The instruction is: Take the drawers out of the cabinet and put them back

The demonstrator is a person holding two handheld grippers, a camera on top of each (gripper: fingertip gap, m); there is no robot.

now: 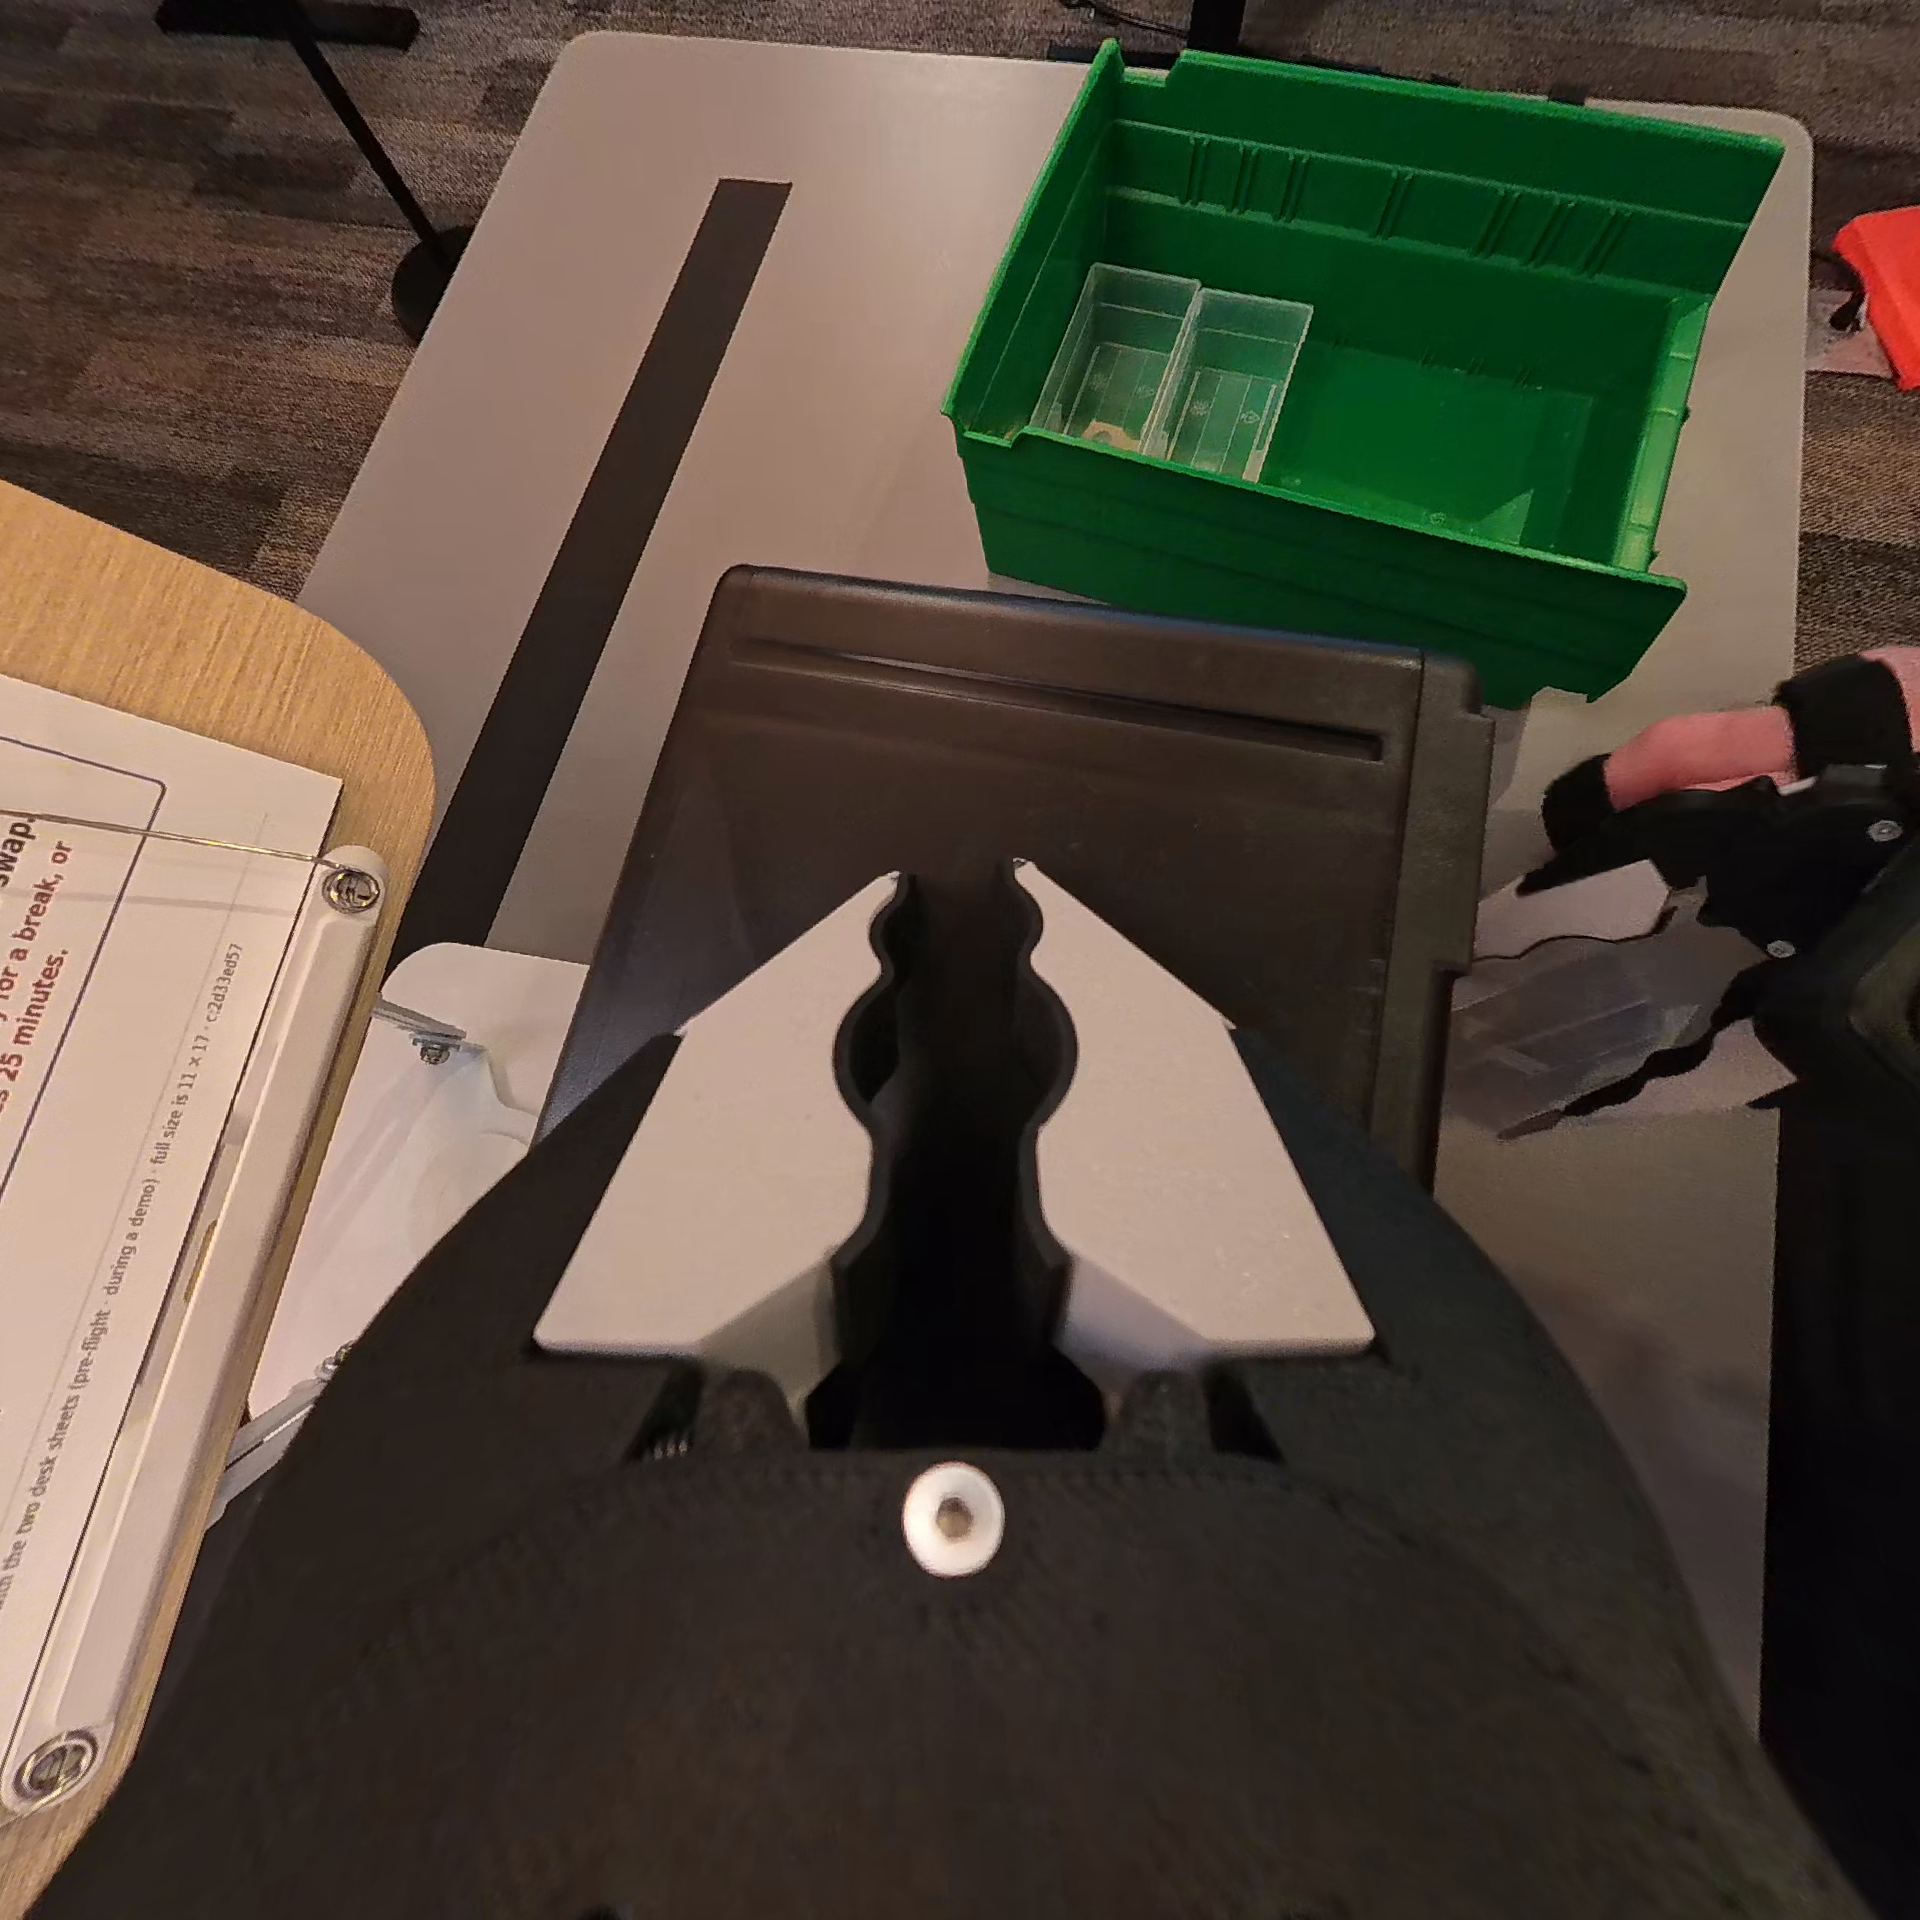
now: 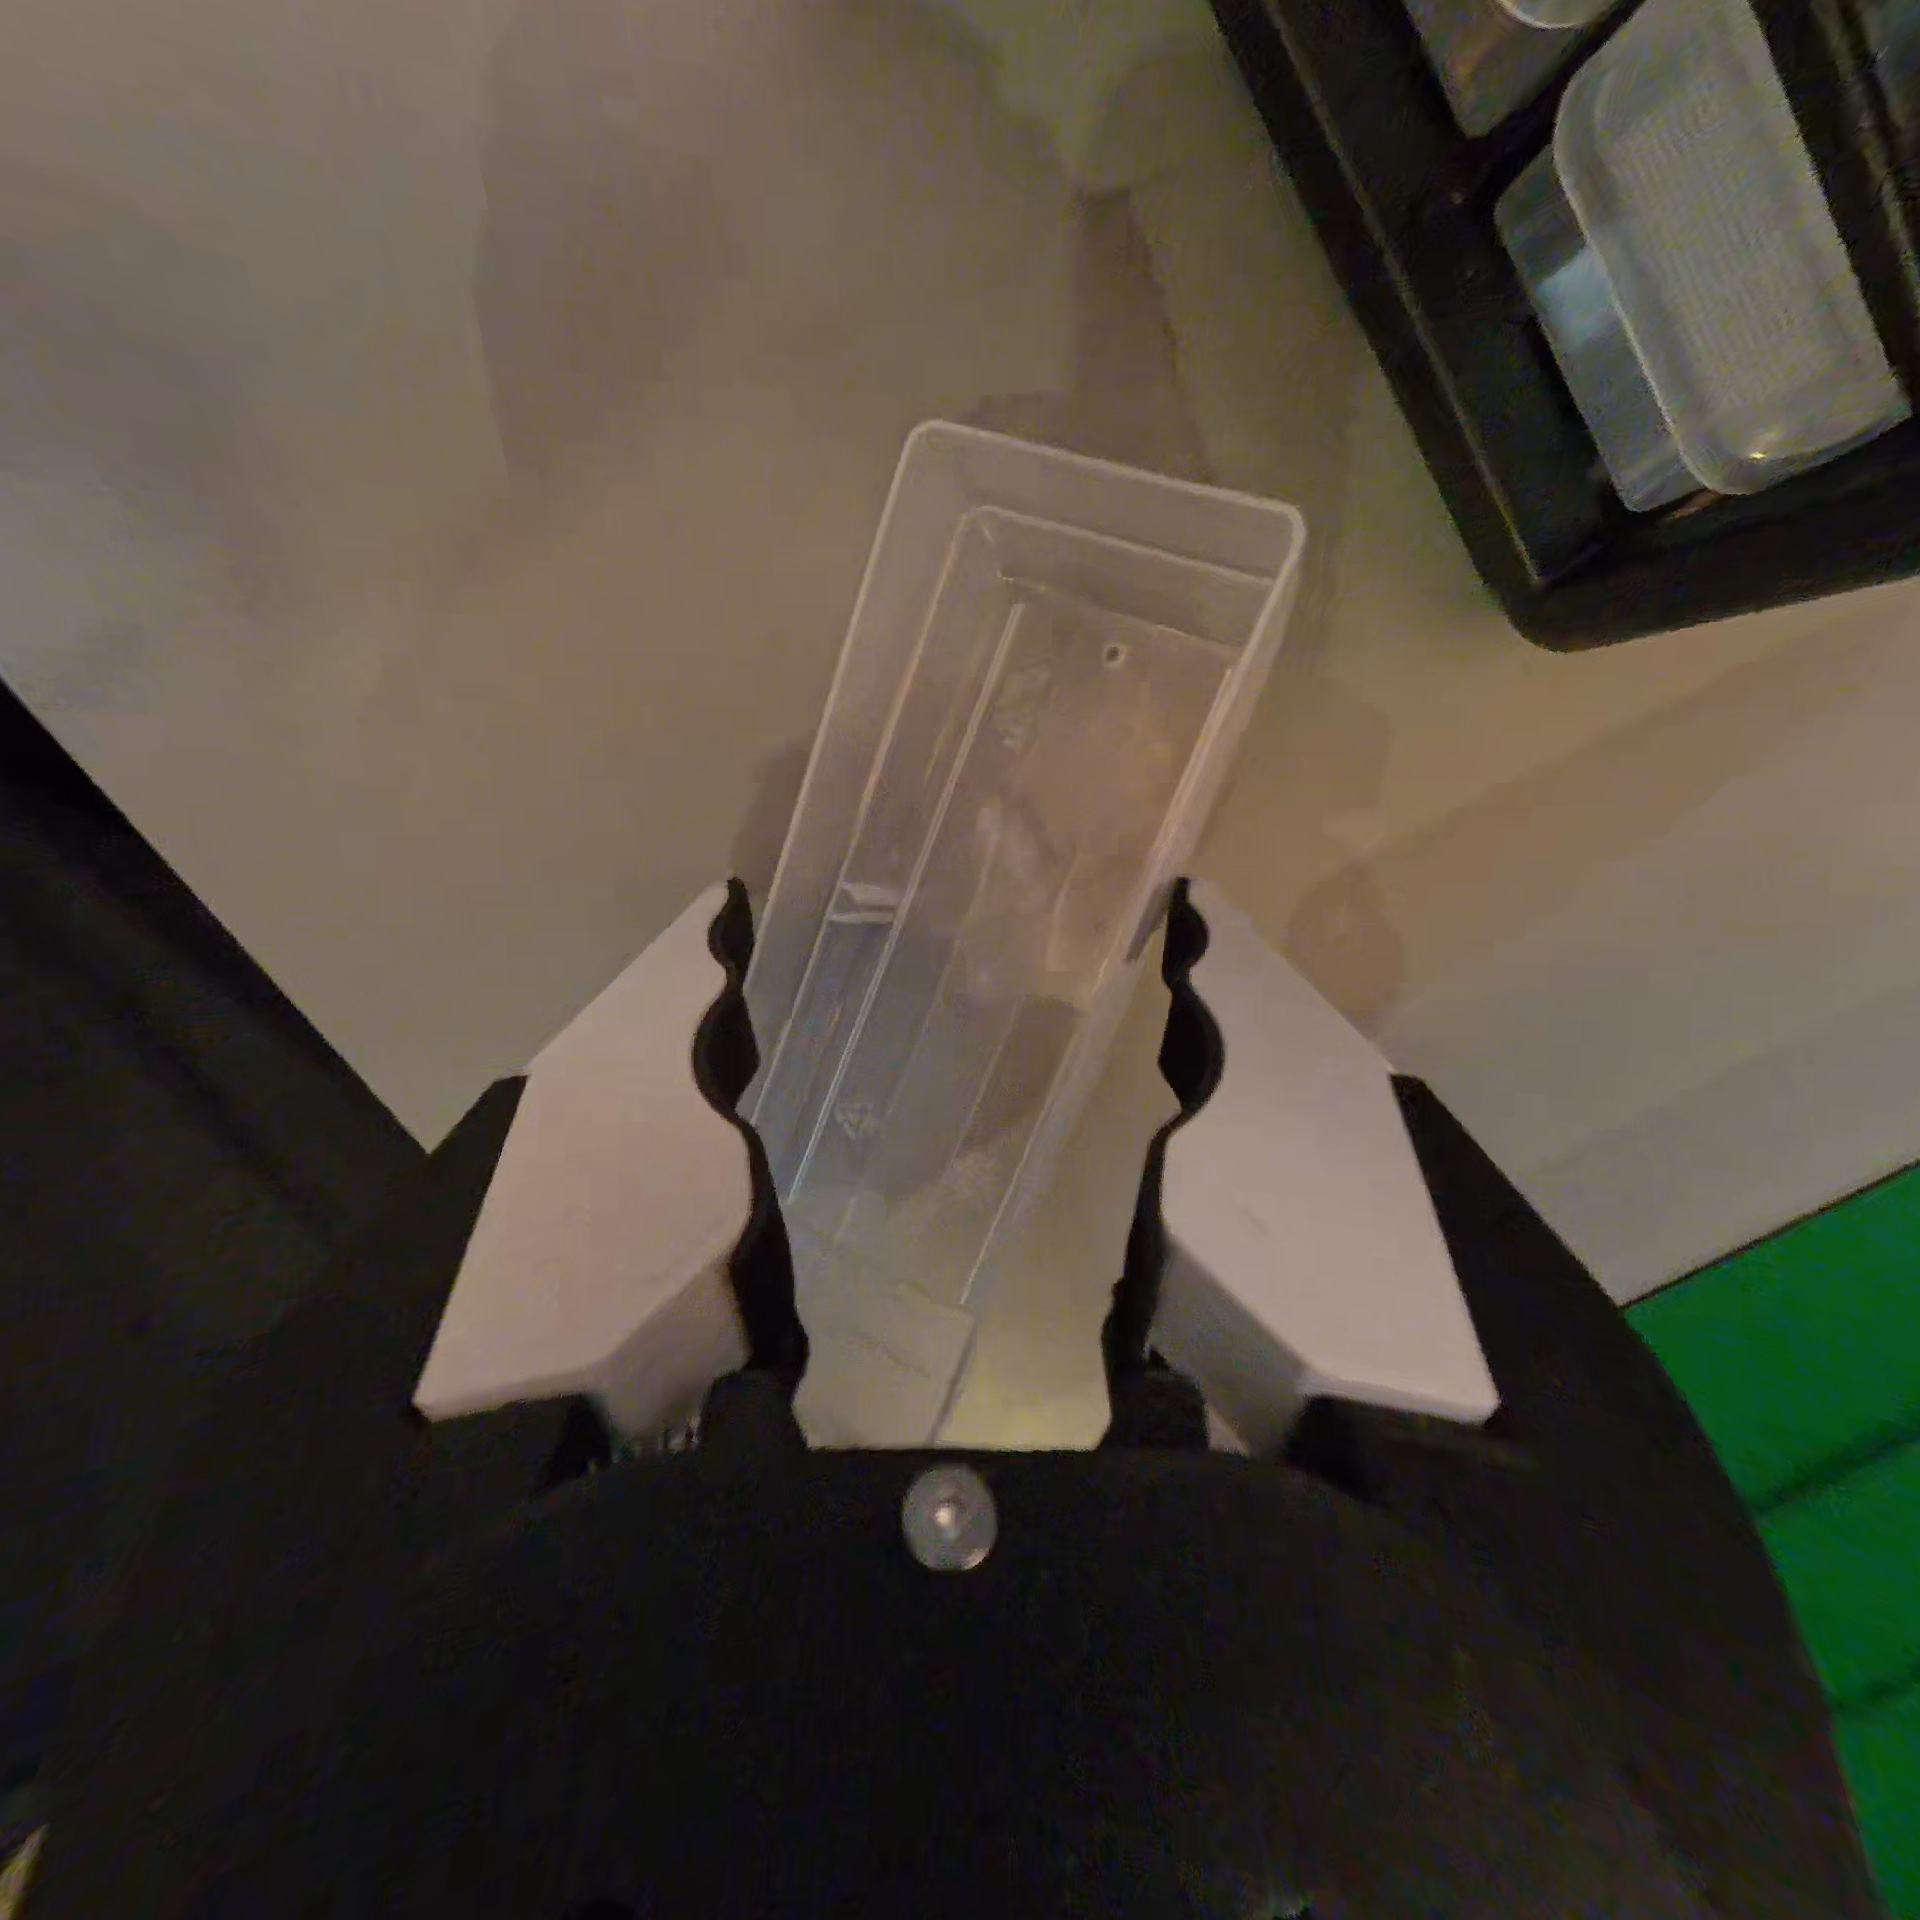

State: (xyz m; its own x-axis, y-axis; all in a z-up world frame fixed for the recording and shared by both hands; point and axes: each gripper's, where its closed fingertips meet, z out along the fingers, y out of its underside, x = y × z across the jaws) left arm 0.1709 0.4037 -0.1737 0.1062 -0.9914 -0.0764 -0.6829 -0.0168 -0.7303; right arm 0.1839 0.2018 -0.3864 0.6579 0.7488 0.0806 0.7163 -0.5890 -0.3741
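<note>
A clear drawer (image 2: 997, 873) is pinched between the fingers of the right gripper (image 2: 951, 894), the cabinet (image 2: 1455, 343) ahead to its right. The left gripper (image 1: 956, 883) is held nearly closed on nothing, above the cabinet top (image 1: 1039, 790).

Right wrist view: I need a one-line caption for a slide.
Right gripper holds a clear drawer between its jaws above the table, near the black cabinet.

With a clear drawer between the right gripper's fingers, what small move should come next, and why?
Probably carry the clear drawer toward the green bin and set it beside the two clear drawers already lying there. The right gripper is shut on it above the table, clear of the black cabinet; the left gripper rests over the cabinet's top.
</note>
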